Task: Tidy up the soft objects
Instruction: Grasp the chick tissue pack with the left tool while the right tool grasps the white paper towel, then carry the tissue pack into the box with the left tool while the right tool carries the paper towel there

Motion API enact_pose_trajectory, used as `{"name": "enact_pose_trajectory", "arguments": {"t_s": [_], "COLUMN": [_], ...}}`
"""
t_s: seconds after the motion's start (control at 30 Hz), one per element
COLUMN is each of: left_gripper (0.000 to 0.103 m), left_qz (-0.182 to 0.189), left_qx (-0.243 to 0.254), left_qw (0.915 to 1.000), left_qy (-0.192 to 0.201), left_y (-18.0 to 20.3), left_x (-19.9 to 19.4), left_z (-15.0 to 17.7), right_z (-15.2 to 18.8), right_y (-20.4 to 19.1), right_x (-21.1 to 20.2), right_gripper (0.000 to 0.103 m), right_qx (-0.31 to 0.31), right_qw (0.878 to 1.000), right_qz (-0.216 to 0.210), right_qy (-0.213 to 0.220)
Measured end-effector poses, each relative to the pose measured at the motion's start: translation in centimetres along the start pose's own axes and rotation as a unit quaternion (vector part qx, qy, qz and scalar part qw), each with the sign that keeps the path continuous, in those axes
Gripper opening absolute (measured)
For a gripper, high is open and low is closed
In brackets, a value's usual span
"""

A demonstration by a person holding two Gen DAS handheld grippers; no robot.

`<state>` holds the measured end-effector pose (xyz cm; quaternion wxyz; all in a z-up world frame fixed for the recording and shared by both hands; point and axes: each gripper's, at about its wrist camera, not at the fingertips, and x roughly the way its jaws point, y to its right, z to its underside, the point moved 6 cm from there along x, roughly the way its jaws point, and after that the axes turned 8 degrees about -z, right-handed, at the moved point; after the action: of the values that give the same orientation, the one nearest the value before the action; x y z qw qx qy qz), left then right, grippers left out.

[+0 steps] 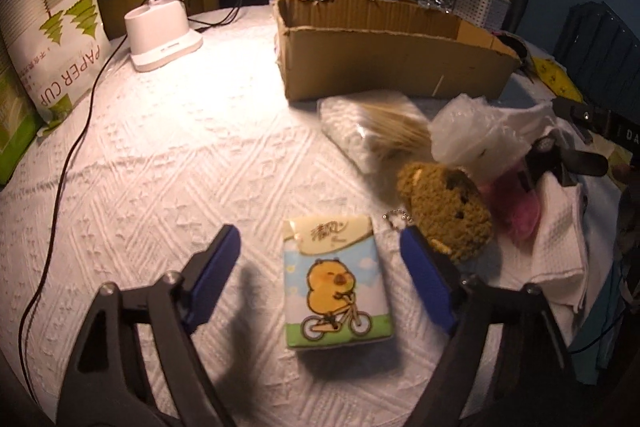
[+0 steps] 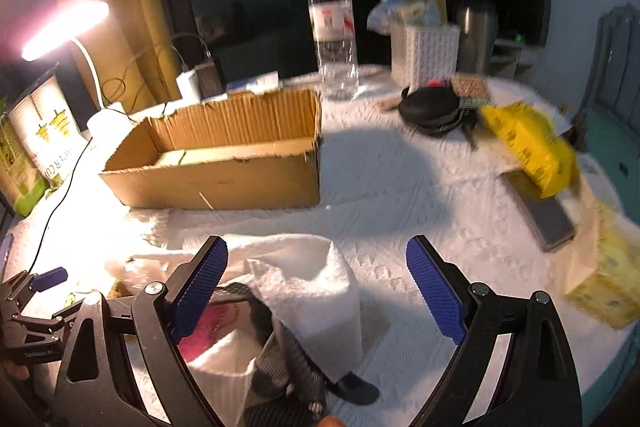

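Note:
A small tissue pack printed with a yellow chick on a bicycle lies flat on the white tablecloth. My left gripper is open, one blue pad on each side of the pack, neither touching it. Right of it lie a brown plush, a pink plush, a crumpled plastic bag and a folded white towel. My right gripper stands open above the white towel, which drapes over a black mesh item. An open cardboard box sits behind.
A lamp base, a paper cup bag and a black cable are on the left. A water bottle, white basket, black case, yellow packet and yellow tissue box stand to the right.

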<state>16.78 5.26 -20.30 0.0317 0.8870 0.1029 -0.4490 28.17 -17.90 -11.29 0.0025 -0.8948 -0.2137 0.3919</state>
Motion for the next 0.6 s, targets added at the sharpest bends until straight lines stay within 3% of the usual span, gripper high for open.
{"name": "enact_pose_trajectory", "arguments": {"t_s": [0.07, 0.13, 0.17, 0.2, 0.3, 0.37, 0.47, 0.6], "left_gripper": [0.061, 0.056, 0.051, 0.048, 0.047, 0.047, 0.047, 0.047], "left_qz": [0.004, -0.003, -0.005, -0.003, 0.006, 0.01, 0.013, 0.017], "left_qx": [0.002, 0.007, 0.007, 0.005, -0.001, -0.001, -0.001, 0.001], "left_qw": [0.9999, 0.9999, 0.9999, 0.9999, 1.0, 1.0, 0.9997, 0.9989], "left_qy": [-0.013, -0.009, -0.009, -0.008, -0.007, 0.003, 0.019, 0.044], "left_y": [0.2, 0.2, 0.2, 0.2, 0.2, 0.4, 0.6, 0.9], "left_x": [0.5, 0.6, 0.5, 0.4, 0.1, -0.5, -1.5, -2.8], "left_z": [0.3, 0.5, 0.5, 0.4, 0.1, -0.3, -1.3, -3.1], "right_z": [0.3, 0.7, 0.8, 0.9, 1.2, 1.1, 0.6, -0.5], "right_y": [0.6, 0.9, 1.0, 1.1, 1.2, 1.1, 0.8, 0.8], "right_x": [1.0, 1.8, 2.2, 2.5, 3.2, 2.9, 2.2, 0.9], "right_gripper": [0.093, 0.092, 0.081, 0.064, 0.029, 0.017, 0.007, 0.005], "right_qx": [0.011, 0.023, 0.028, 0.03, 0.032, 0.028, 0.014, 0.01], "right_qw": [1.0, 0.999, 0.999, 0.999, 0.998, 0.998, 0.999, 0.999], "right_qz": [-0.004, -0.014, -0.021, -0.027, -0.034, -0.041, -0.043, -0.05], "right_qy": [-0.013, -0.024, -0.03, -0.034, -0.046, -0.04, -0.028, -0.005]}}
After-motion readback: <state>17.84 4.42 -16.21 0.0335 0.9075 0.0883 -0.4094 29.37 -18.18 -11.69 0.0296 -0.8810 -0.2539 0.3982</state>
